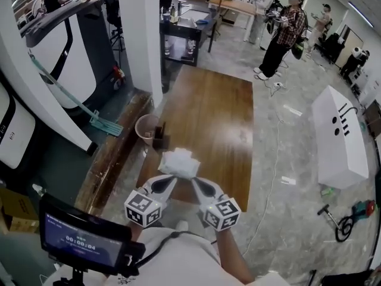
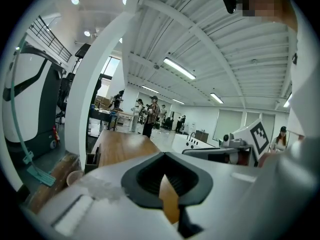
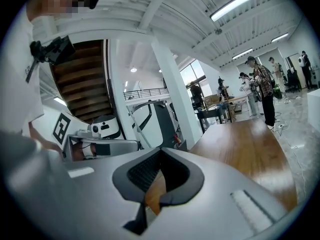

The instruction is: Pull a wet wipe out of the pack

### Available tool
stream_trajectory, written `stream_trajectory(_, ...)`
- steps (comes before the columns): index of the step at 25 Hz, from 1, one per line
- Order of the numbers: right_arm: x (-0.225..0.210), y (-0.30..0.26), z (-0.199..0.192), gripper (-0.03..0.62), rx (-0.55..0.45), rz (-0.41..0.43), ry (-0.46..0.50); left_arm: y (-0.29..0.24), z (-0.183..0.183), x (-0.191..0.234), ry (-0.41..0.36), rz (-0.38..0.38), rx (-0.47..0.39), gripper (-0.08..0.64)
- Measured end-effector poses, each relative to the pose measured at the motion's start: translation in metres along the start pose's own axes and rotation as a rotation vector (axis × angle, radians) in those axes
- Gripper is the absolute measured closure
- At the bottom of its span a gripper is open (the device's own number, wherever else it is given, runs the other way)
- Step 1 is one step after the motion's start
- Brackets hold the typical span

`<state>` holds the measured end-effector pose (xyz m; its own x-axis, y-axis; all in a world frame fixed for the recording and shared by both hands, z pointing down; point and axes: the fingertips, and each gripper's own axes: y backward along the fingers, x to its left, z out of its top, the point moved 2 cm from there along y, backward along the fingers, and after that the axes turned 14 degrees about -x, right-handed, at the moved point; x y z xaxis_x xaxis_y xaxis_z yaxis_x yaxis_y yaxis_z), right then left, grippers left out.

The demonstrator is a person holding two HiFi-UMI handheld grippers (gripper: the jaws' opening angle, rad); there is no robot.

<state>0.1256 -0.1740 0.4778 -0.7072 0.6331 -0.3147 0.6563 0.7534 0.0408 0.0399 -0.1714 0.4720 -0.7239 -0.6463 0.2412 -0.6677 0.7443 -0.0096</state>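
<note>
Wet wipe pack (image 1: pixel 178 163), white and crumpled, lies on wooden bench (image 1: pixel 220 112) near its close edge. Left gripper (image 1: pixel 168 182) and right gripper (image 1: pixel 199 185) point at pack from near side, tips just beside it, one at each lower corner. Whether they touch it is not clear. In both gripper views jaws are together, only thin slit, nothing between. Pack is hidden there.

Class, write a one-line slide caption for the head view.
Left claw and right claw meet at a crumpled white wipe over a wooden table.
</note>
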Motion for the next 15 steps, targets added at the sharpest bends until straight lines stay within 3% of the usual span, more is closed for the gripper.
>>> stream_trajectory(8,-0.024,-0.006,-0.008,0.584,0.02,-0.004,-0.028,-0.008,-0.022,0.014,0.024,0.044,0.054,0.558)
stream_trajectory(11,-0.031,-0.01,-0.012,0.584,0.02,-0.033,-0.049,-0.011,-0.026,0.023,0.068,0.031,0.064,0.558)
stream_trajectory(15,-0.036,-0.025,-0.013,0.584,0.016,-0.068,-0.051,-0.021,-0.033,0.04,0.036,0.001,0.117,0.558)
